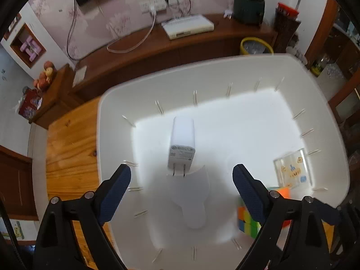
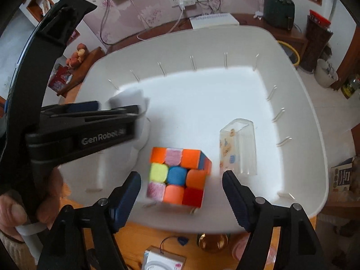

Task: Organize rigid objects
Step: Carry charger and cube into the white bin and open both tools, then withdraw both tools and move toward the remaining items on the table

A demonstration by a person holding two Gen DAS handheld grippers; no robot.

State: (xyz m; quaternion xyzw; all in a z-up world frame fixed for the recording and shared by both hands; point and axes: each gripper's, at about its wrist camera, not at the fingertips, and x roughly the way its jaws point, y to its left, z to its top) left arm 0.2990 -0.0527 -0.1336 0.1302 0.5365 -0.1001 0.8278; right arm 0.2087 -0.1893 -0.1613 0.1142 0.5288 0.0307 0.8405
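We hold both grippers, left and right, jaws wide, above the white bin; charger near its left wall, cube by its near rim.

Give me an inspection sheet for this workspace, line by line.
Surface: wooden table carrying a white bin.
Job's things: white charger, prongs toward the camera, puzzle cube and clear printed case, all inside the bin.
Clutter: small boxed gadget and amber bottle on the table below the bin.
Grippers: left tool open above the charger; right tool open over the cube.
Cables: white cable hanging from wall sockets.
Surroundings: dark wooden cabinet, floral wallpaper.
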